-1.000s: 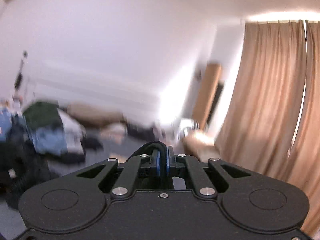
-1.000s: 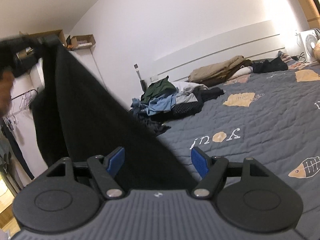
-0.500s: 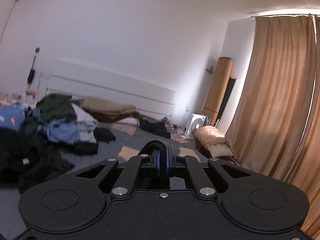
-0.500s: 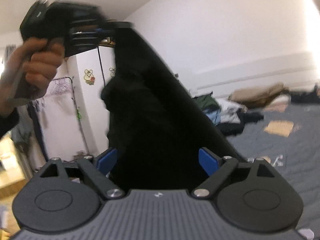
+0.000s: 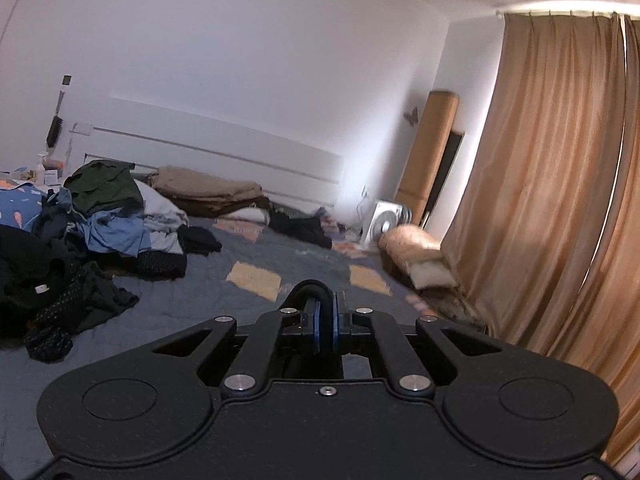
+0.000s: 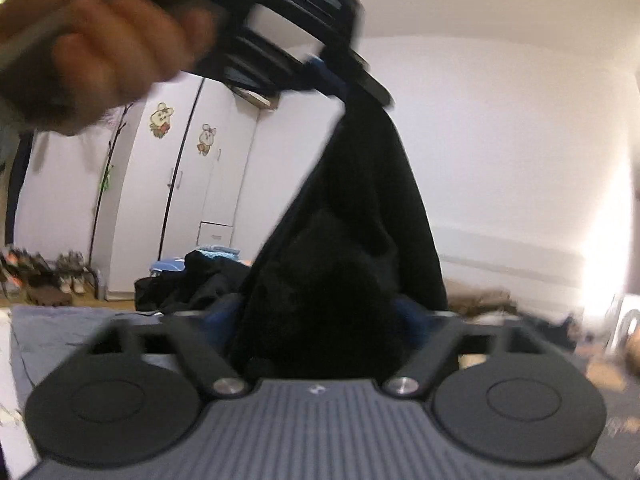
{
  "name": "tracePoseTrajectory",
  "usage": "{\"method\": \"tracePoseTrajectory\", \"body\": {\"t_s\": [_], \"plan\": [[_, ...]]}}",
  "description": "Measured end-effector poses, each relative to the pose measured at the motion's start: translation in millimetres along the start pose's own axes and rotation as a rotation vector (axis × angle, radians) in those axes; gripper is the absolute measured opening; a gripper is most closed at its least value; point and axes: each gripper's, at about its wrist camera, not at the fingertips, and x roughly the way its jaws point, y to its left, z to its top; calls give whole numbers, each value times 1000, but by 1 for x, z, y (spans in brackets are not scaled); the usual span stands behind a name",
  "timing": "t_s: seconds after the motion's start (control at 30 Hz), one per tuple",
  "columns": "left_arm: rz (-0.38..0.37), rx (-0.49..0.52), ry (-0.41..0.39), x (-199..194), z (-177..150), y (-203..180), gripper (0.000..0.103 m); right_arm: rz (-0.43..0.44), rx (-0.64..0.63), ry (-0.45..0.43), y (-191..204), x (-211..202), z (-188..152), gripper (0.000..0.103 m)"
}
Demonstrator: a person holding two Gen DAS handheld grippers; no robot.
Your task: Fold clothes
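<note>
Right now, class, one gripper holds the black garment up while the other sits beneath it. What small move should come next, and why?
Probably close the right gripper on the black garment. Its jaws stand open around the hanging cloth, while the left gripper pinches only the top. A second grip would let the person spread it flat over the bed.

Bedroom — bed (image 5: pixel 256 300), wardrobe (image 6: pixel 168 184)

On the bed (image 5: pixel 248 292), a heap of clothes (image 5: pixel 108 216) lies at the left, with folded blankets (image 5: pixel 208 192) behind it against the headboard (image 5: pixel 224 152). A fan (image 5: pixel 386 224) stands beyond the bed's far right corner, curtains (image 5: pixel 560 200) to its right.
</note>
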Motion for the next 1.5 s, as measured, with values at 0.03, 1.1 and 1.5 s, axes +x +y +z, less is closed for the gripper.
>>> {"method": "tracePoseTrajectory", "body": {"t_s": [0.03, 1.1, 1.5], "plan": [[8, 8, 18, 2, -3, 3, 6, 4, 36, 23, -10, 1, -1, 19], [3, 567, 345, 105, -163, 31, 72, 16, 456, 219, -172, -58, -42, 13], [-111, 356, 615, 151, -211, 69, 18, -79, 478, 317, -194, -57, -75, 12]]}}
